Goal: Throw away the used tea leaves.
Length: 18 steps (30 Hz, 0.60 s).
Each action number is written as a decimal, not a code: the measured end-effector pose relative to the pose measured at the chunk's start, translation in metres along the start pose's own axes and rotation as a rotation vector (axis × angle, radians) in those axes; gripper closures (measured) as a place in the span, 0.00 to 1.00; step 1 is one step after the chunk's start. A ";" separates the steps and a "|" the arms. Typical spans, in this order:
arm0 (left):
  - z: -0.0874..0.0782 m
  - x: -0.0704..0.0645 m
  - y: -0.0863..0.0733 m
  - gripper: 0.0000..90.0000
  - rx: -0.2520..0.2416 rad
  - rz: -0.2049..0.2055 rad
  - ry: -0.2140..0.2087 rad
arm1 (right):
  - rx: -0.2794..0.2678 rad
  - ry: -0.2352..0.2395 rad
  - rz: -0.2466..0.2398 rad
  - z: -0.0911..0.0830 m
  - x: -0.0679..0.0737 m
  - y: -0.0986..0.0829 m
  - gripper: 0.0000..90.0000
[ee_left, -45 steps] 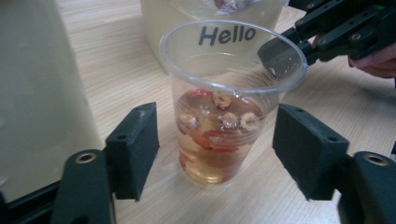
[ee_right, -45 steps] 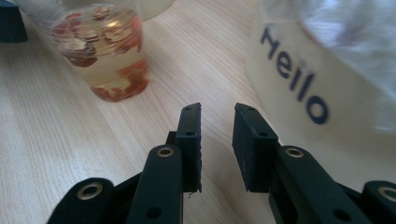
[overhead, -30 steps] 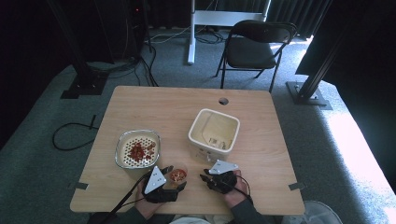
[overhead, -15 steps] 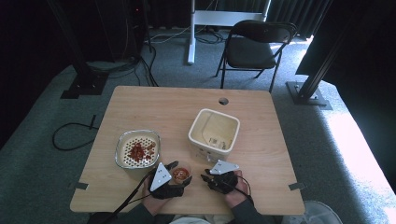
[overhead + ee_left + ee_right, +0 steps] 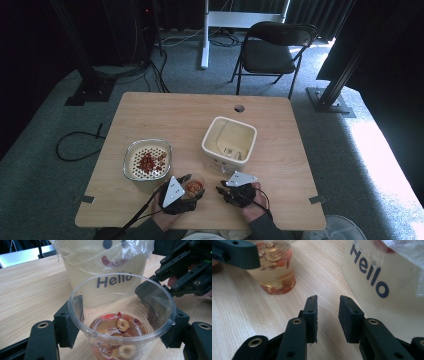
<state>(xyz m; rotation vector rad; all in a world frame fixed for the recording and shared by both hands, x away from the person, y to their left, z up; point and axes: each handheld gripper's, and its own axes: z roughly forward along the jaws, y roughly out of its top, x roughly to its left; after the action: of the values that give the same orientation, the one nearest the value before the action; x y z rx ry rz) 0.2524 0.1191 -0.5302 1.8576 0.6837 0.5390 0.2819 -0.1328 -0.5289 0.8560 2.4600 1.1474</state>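
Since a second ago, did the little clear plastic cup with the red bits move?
Yes. The clear plastic cup, held in the left tool, has shifted slightly right, away from the strainer bowl and toward the cream bin.

- We read "Hello" in dark blue letters on the side of the cream bin [image 5: 105, 267], behind the clear cup [image 5: 120, 322].
- We read the same word "Hello" on this bin [image 5: 387, 290] in the right gripper view.

The cup [image 5: 194, 187] stands between the strainer bowl [image 5: 147, 160] and the bin [image 5: 229, 145].
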 end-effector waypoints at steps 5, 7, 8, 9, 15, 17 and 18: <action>-0.001 0.002 0.002 0.35 0.006 -0.023 -0.021 | 0.001 -0.006 0.004 0.000 -0.001 0.000 0.75; -0.003 0.001 0.003 0.35 0.003 -0.022 -0.025 | 0.000 -0.010 0.008 -0.001 -0.002 -0.001 0.75; -0.003 0.001 0.004 0.35 0.000 -0.027 -0.028 | 0.000 -0.011 0.009 -0.001 -0.003 -0.001 0.75; -0.004 0.001 0.004 0.36 0.001 -0.027 -0.030 | 0.001 -0.014 0.008 -0.001 -0.004 -0.002 0.75; -0.009 0.001 0.010 0.36 -0.009 -0.042 -0.042 | 0.004 -0.025 0.016 -0.003 -0.008 -0.003 0.74; -0.013 -0.001 0.012 0.36 -0.012 -0.039 -0.051 | 0.004 -0.026 0.022 -0.004 -0.009 -0.004 0.74; -0.015 -0.002 0.014 0.36 -0.016 -0.039 -0.058 | 0.004 -0.027 0.021 -0.005 -0.010 -0.005 0.74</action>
<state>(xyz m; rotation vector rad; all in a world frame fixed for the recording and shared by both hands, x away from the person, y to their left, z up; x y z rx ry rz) 0.2444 0.1235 -0.5122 1.8343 0.6736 0.4622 0.2853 -0.1438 -0.5294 0.8944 2.4382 1.1303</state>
